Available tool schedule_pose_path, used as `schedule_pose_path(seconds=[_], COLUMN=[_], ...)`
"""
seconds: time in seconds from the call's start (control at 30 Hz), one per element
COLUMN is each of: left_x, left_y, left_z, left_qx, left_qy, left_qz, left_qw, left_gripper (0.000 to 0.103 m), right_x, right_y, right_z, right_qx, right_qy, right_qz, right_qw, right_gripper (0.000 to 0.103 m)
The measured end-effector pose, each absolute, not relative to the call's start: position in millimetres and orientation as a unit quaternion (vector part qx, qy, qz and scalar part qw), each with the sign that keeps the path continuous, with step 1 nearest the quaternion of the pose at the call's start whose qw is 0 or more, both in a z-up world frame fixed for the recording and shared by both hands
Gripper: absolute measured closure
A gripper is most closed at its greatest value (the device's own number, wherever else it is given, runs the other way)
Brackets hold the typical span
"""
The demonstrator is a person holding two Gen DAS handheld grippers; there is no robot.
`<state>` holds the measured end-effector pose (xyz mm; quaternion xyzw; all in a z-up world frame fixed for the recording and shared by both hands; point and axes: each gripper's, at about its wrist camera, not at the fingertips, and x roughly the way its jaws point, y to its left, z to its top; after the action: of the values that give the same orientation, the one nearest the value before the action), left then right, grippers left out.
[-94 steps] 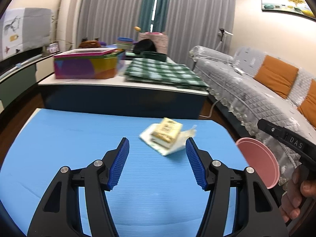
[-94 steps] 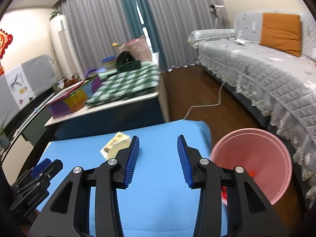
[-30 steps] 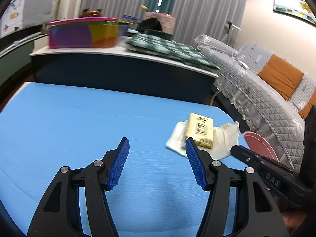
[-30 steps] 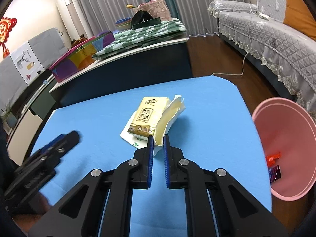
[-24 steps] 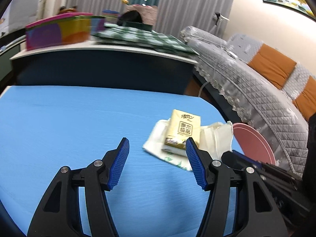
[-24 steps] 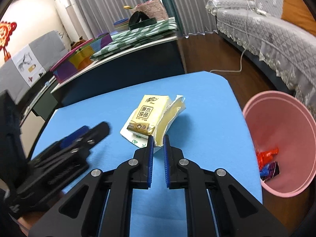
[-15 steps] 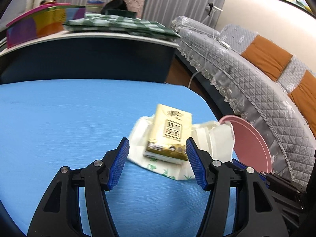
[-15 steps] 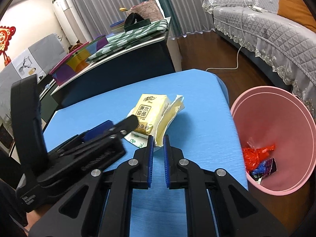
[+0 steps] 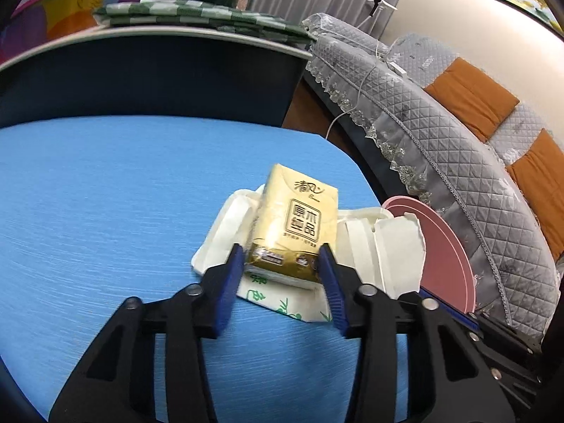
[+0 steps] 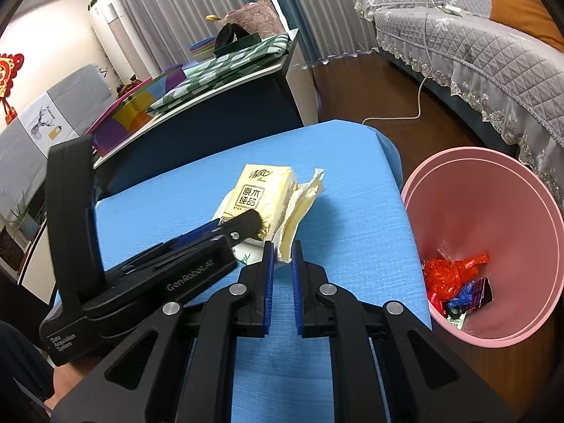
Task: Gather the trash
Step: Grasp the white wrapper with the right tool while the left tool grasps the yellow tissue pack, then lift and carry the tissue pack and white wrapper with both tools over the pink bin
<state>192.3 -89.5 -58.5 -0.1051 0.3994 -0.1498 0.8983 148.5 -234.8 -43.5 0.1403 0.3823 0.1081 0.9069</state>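
A yellow tissue pack [image 9: 292, 225] lies on a torn white wrapper [image 9: 380, 250] on the blue table [image 9: 105, 194]. My left gripper [image 9: 282, 257] is closed around the pack's near end, both pads touching it. In the right wrist view the pack [image 10: 257, 194] sits beside the wrapper's raised edge [image 10: 299, 211]. My right gripper [image 10: 281, 250] is shut on that wrapper edge. The left gripper's body [image 10: 158, 275] reaches in from the left. A pink trash bin [image 10: 493, 211] stands right of the table and holds red and dark trash [image 10: 454, 278].
A dark counter [image 10: 229, 105] with a green checked cloth and a colourful box stands behind the table. A grey sofa [image 9: 440, 148] with orange cushions runs along the right. A white cable [image 10: 405, 112] lies on the wooden floor. The bin's rim [image 9: 444, 250] shows beside the wrapper.
My left gripper moved forward to the tissue pack and closed on its near end. My right gripper stayed shut on the wrapper edge.
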Motion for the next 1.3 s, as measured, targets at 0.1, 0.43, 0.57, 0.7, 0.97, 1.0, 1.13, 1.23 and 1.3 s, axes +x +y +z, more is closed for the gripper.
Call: schedule_pose_path(seconds=[0.1,0.43,0.57,0.7,0.97,1.0,1.13,1.23,1.3], left_x=[189,170,161,152,139,137,132,130,130], left_y=[-84,-55,-46,-39,-41,-42,-46,-50,-53], left_z=[-54,-31,-23,-16,-4,-4,-1,2,4], left_qx=[-0.103,-0.079,-0.075,-0.074,-0.063,-0.061,-0.053,-0.047,-0.044], left_qy=[0.396,0.370,0.363,0.358,0.348,0.347,0.344,0.340,0.337], left_qz=[-0.150,-0.117,-0.108,-0.102,-0.106,-0.107,-0.111,-0.113,-0.116], left_qw=[0.900,0.918,0.922,0.925,0.929,0.930,0.931,0.933,0.934], left_gripper=[0.078,0.087,0.088,0.089,0.094,0.094,0.095,0.095,0.103], right_x=[149,143,138,131,116,115,111,108,107], right_y=[-235,-224,-223,-226,-243,-245,-254,-260,-265], right_z=[-44,-31,-24,-12,7,9,14,17,19], right_qx=[0.140,0.124,0.119,0.114,0.109,0.109,0.109,0.110,0.111], right_qy=[0.383,0.370,0.363,0.350,0.327,0.325,0.319,0.315,0.312], right_qz=[0.106,0.089,0.079,0.067,0.044,0.042,0.032,0.026,0.020], right_qw=[0.907,0.916,0.921,0.927,0.938,0.938,0.941,0.942,0.943], right_gripper=[0.093,0.094,0.094,0.094,0.094,0.094,0.094,0.094,0.094])
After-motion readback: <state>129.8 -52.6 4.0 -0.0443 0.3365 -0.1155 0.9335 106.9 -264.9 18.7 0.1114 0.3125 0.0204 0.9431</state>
